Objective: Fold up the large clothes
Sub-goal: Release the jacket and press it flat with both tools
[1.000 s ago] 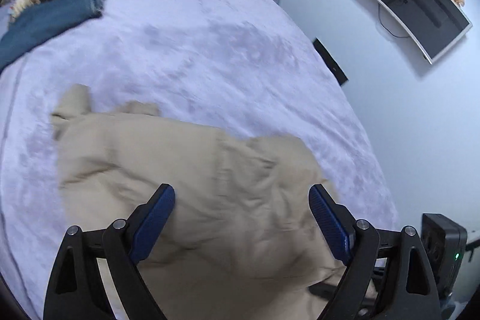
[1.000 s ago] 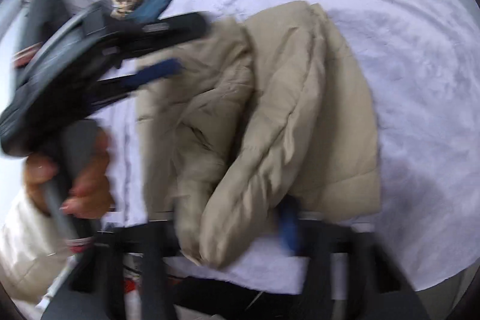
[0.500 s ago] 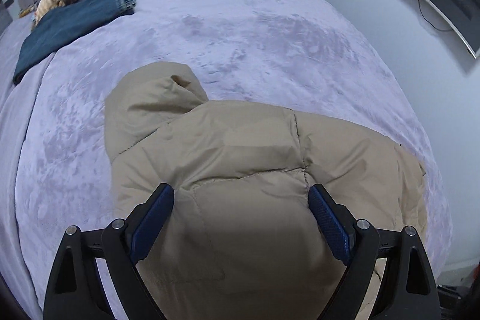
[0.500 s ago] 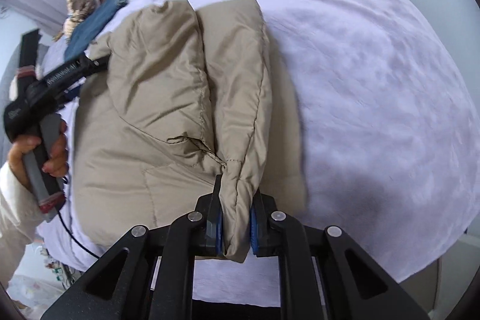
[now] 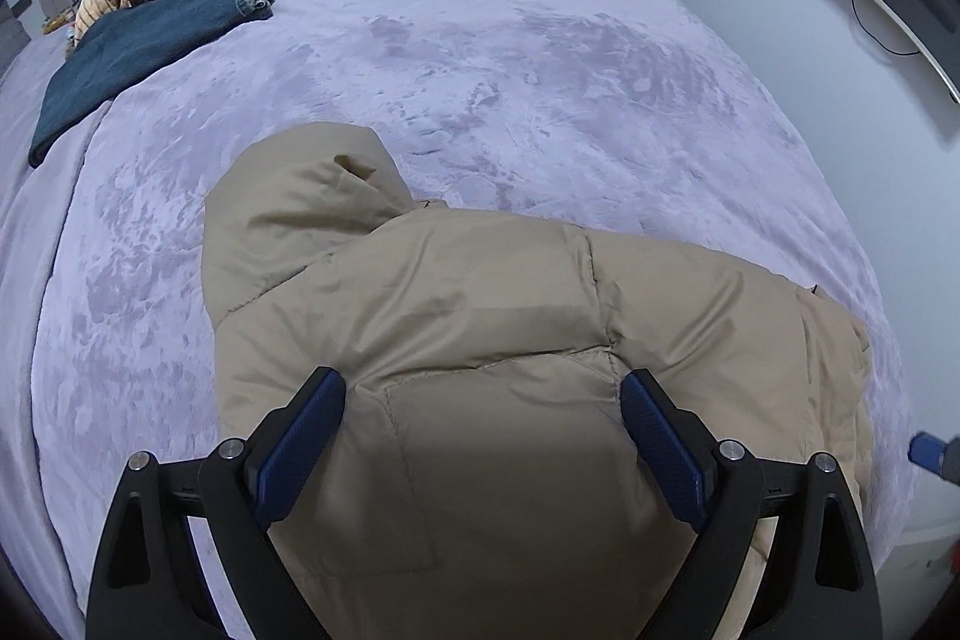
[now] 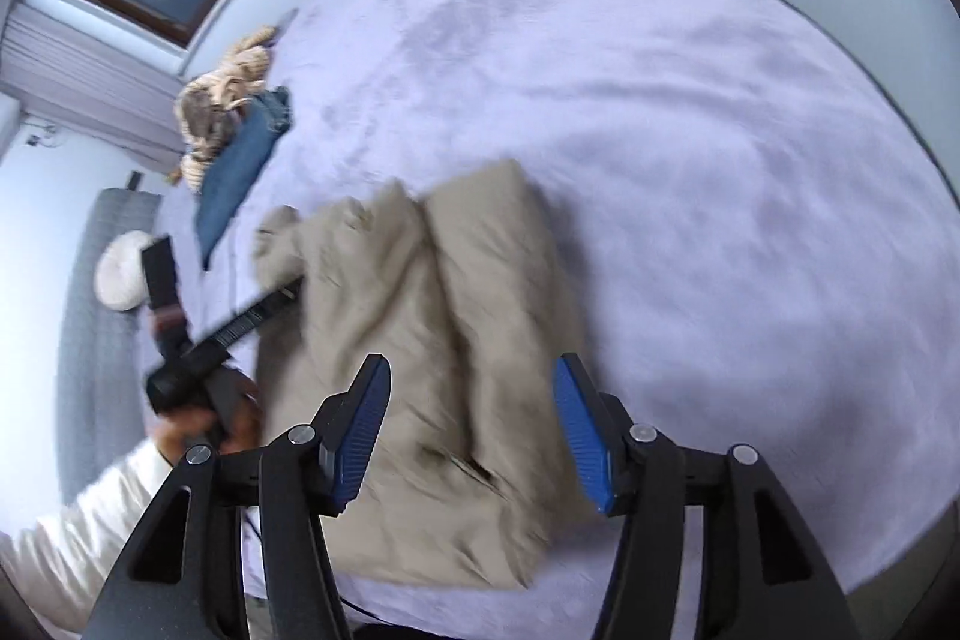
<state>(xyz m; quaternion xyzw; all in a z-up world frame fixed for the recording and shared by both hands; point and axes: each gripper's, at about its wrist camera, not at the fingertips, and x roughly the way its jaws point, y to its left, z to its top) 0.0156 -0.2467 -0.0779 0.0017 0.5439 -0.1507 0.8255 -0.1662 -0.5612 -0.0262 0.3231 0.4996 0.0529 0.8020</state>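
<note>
Here the tan quilted puffer jacket lies folded on the lilac plush bed, near its close edge; the left claw hangs spread wide over the jacket, gripping nothing; the right claw has just been opening, its blue pads clear of the fabric below; folded blue jeans lie well beyond the jacket.

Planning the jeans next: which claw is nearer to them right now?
Left. The left claw, open over the jacket, sits on the side of the bed toward the jeans. The right claw, open, hangs over the jacket's opposite edge, farther off.
</note>
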